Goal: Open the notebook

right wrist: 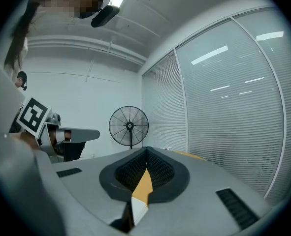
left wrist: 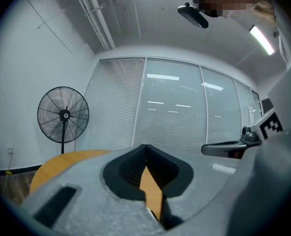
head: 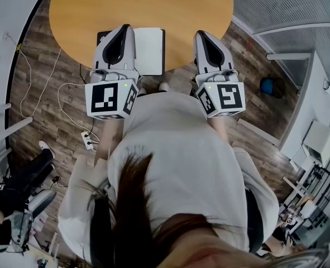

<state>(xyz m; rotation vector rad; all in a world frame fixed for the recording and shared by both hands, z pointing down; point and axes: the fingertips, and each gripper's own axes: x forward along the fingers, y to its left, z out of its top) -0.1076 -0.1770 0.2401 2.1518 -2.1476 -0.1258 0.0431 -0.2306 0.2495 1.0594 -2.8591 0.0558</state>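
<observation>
Left tongs and right tongs are pressed together, empty. Your notebook lies at the bench's six o'clock edge; nudging its cover with closed tips could slide it off.

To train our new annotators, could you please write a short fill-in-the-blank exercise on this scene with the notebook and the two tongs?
1. The notebook lies on the ___.
2. The left tongs and right tongs are both ___, with nothing between them.
3. In both gripper views a ___ stands on a pole by the blinds.

Missing words: table; shut; fan.
</observation>
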